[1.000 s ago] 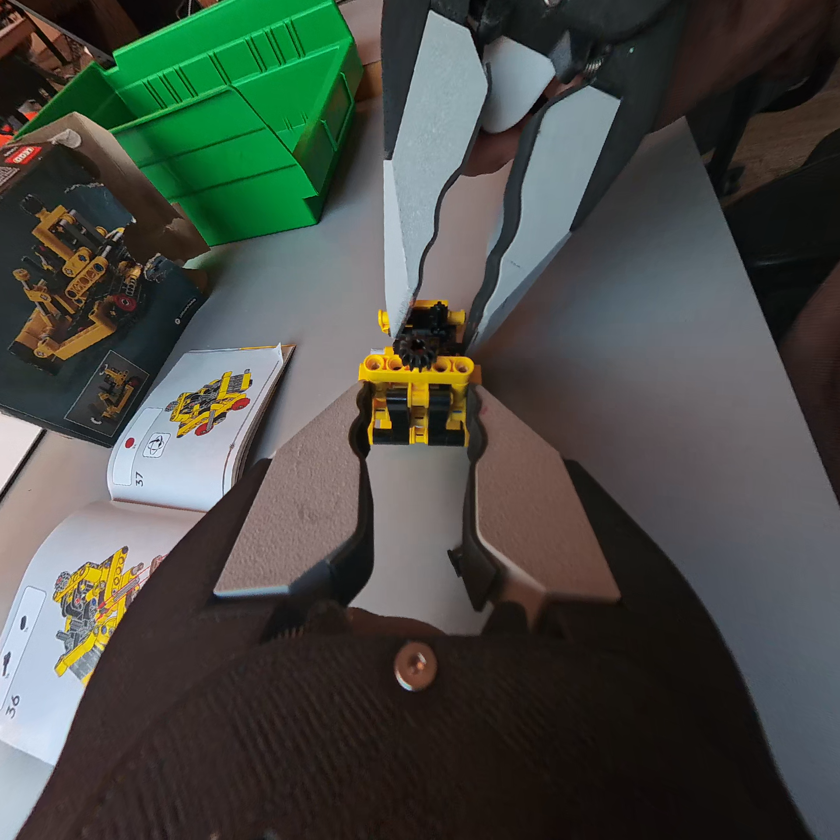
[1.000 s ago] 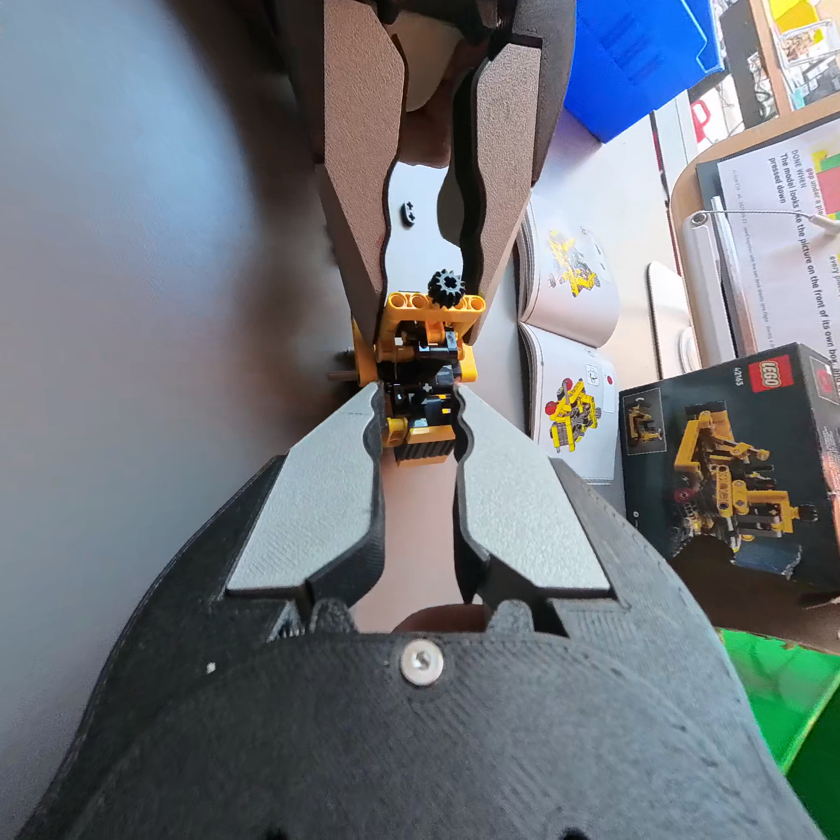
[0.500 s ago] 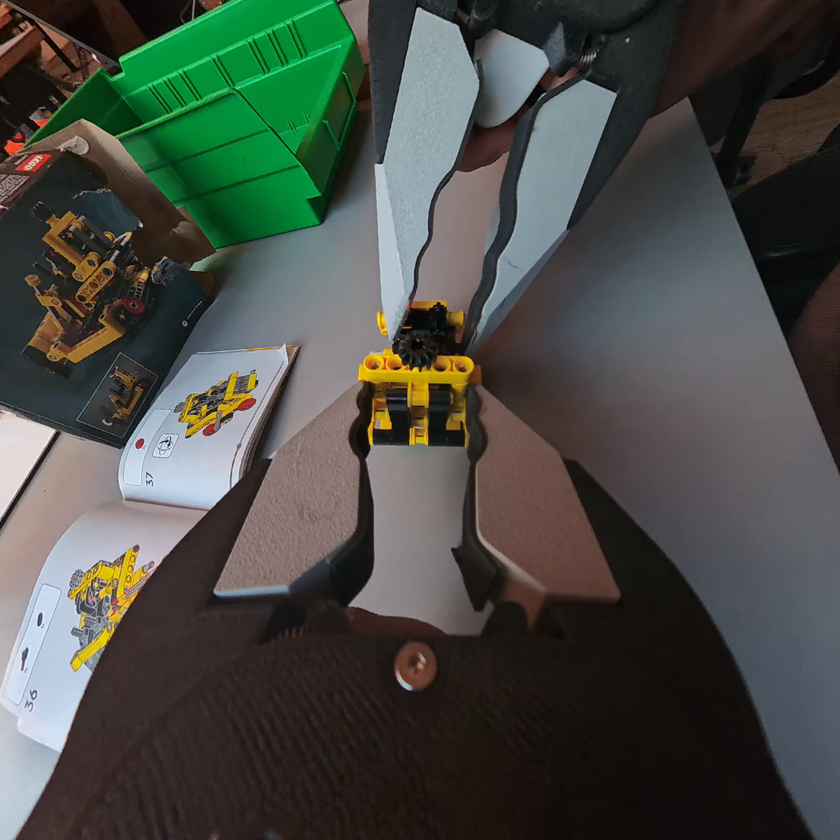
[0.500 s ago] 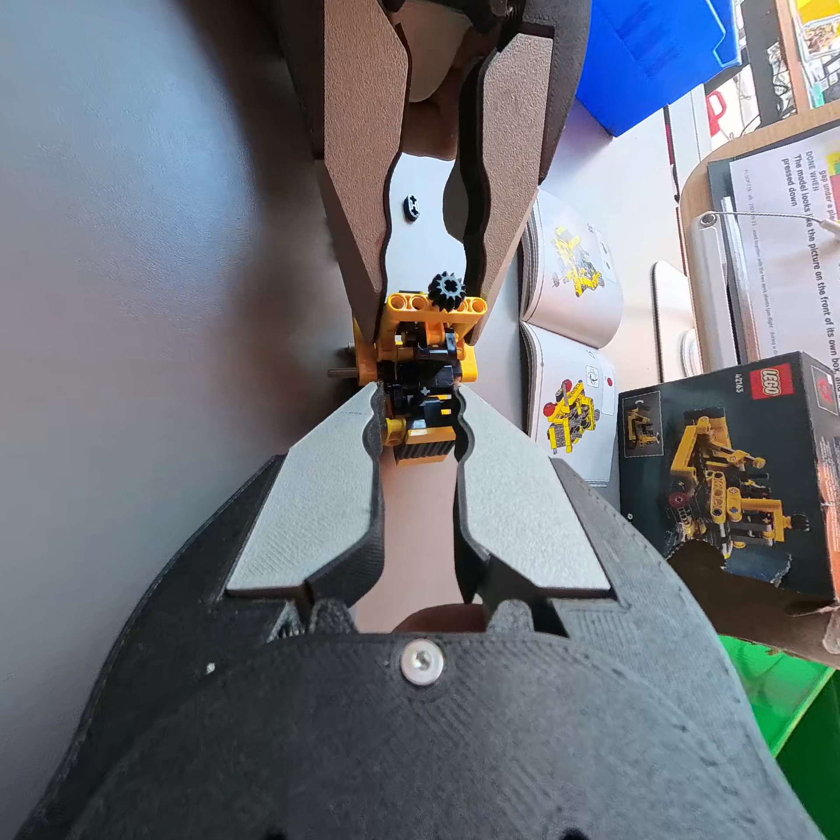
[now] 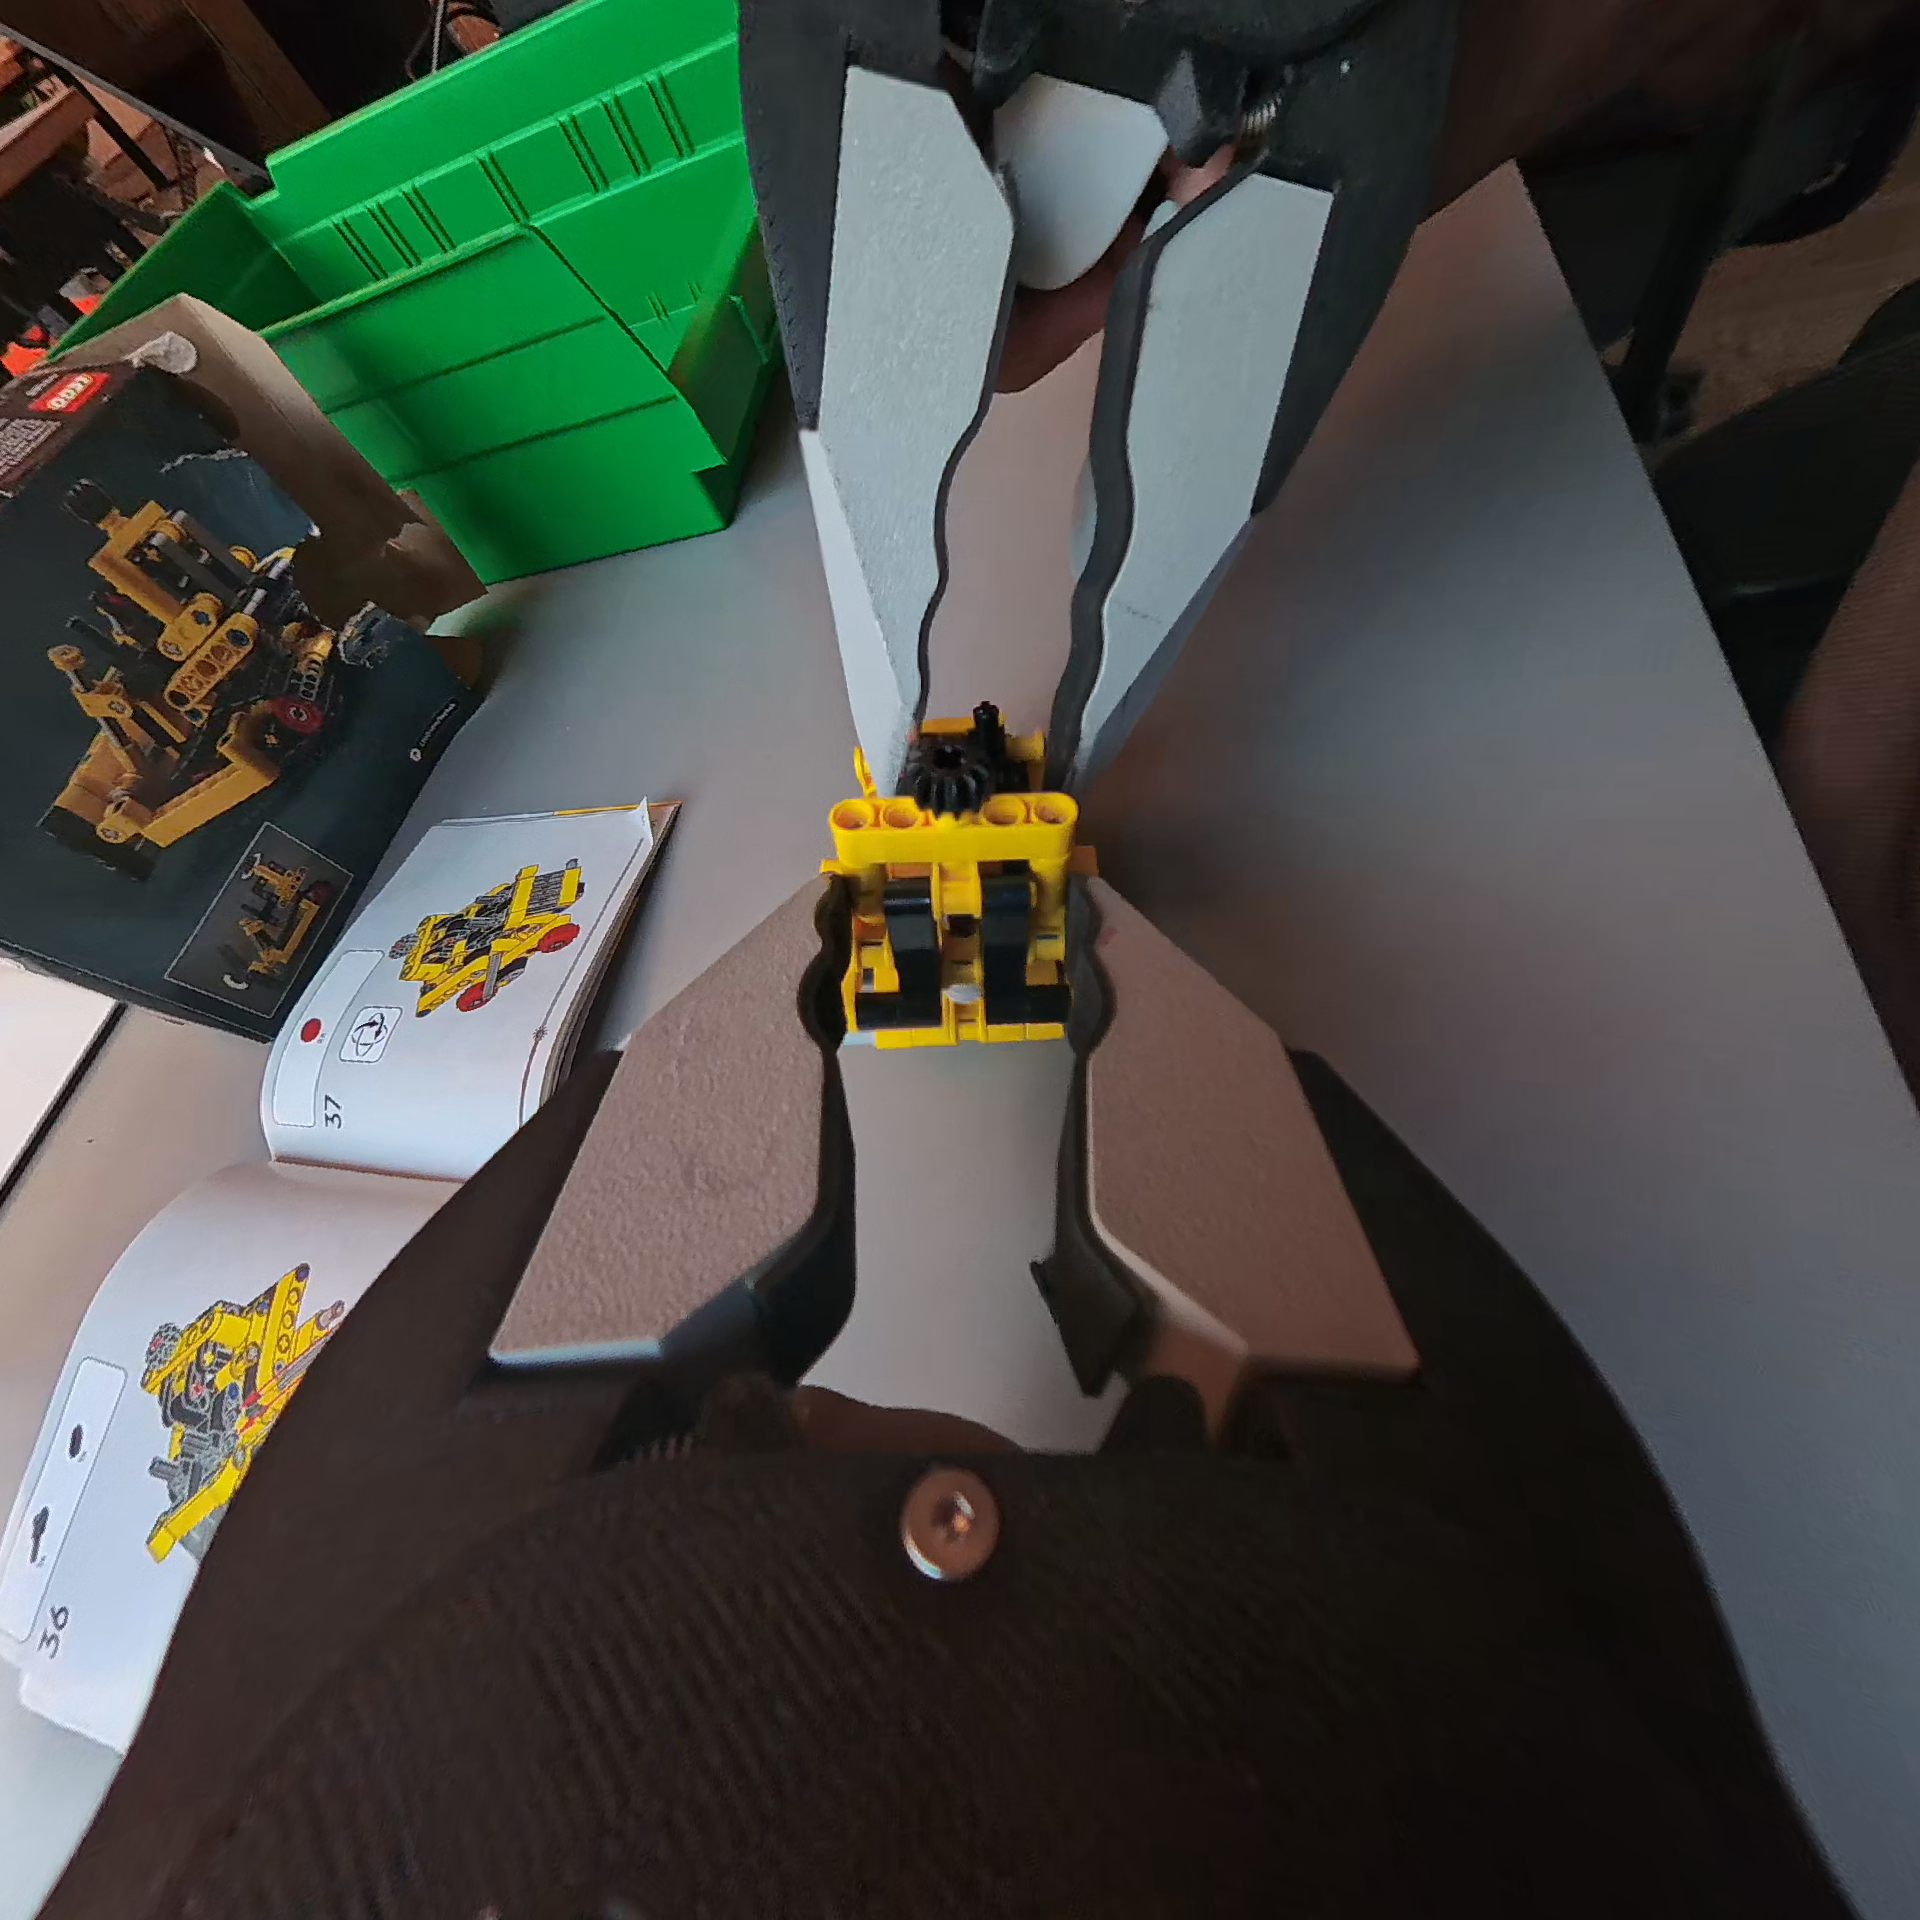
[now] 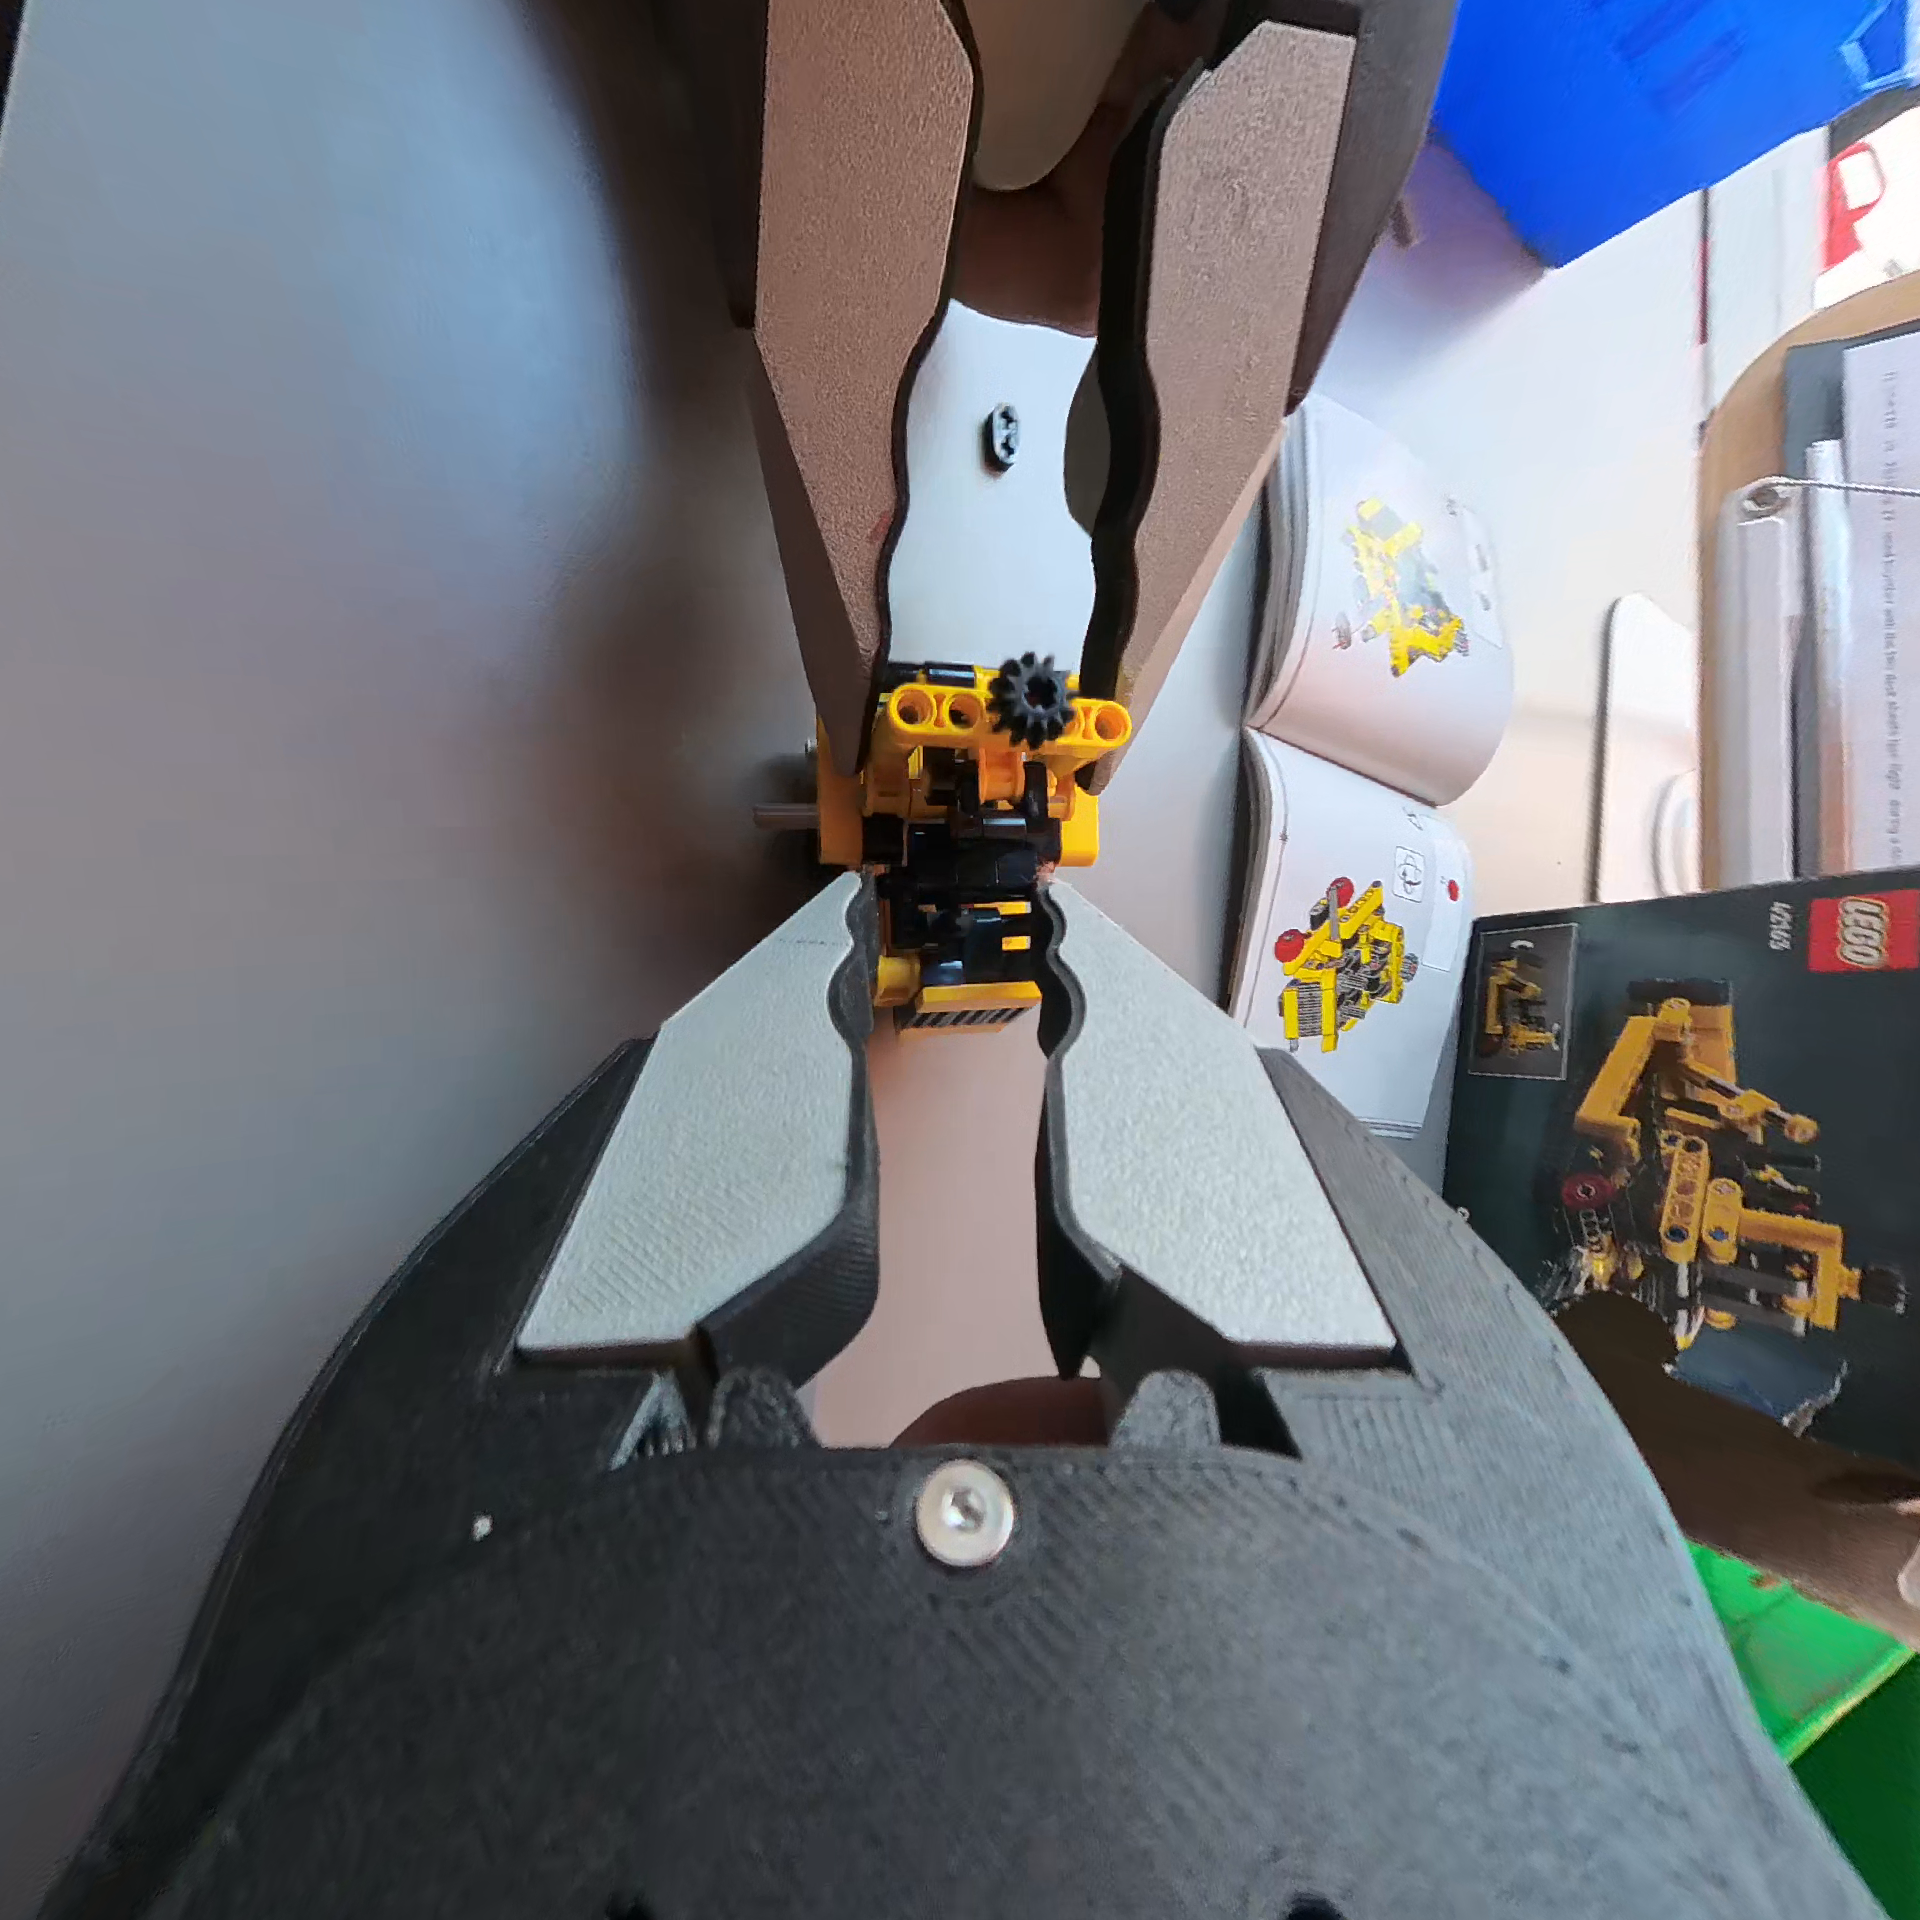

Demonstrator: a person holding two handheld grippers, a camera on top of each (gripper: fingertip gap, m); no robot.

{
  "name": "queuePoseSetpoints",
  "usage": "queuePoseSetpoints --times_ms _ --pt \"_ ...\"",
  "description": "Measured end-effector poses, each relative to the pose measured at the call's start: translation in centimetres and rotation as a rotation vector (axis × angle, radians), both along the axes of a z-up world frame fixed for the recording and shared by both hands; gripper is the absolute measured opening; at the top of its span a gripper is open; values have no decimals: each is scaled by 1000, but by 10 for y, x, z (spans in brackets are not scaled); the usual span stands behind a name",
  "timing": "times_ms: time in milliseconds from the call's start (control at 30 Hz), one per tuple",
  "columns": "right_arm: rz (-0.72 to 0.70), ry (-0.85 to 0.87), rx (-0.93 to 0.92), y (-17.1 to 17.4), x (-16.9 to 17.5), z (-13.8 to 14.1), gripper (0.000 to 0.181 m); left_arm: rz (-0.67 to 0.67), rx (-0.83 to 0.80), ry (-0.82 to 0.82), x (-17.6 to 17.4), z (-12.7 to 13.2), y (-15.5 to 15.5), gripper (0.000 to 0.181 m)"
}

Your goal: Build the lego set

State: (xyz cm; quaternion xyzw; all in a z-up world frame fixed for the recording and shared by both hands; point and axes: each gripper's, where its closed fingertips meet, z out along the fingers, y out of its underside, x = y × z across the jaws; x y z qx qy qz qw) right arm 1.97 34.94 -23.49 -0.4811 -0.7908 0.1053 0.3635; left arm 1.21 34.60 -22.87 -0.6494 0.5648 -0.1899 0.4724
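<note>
The brown-padded left gripper (image 5: pixel 951 935) and grey-padded right gripper (image 6: pixel 956 935) face each other, clamping opposite ends of the small yellow-and-black plastic Lego model (image 5: pixel 951 904) above the grey desk (image 5: pixel 1403 831).

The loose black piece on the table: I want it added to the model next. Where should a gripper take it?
Grip the black piece across its narrow width, coming from straight above. It looks small and lies flat on the table, so no side offers height. Both grippers hold the model, so one must let go first.
</note>
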Motion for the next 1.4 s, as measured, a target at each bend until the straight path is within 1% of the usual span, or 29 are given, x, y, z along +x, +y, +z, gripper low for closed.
queuePoseSetpoints --times_ms 300,467,800,1067,1167,1400 --pt "51 -55 -37 1 -1 -2 26 1 -41 -18 -2 -2 1 39" --pt "68 -78 -19 2 -2 -3 26 8 -58 -19 -2 -3 2 39" --pt "67 -62 -61 3 -2 -4 25 24 -73 -17 -3 -4 3 39" --pt "98 -69 -122 4 -2 -5 25 41 -84 -21 -4 -5 4 39" --pt "94 -78 -164 4 0 -5 25 49 -84 -22 -2 -5 4 39" --pt "64 -68 -182 5 1 -5 26 64 -82 -26 -2 -5 5 39"
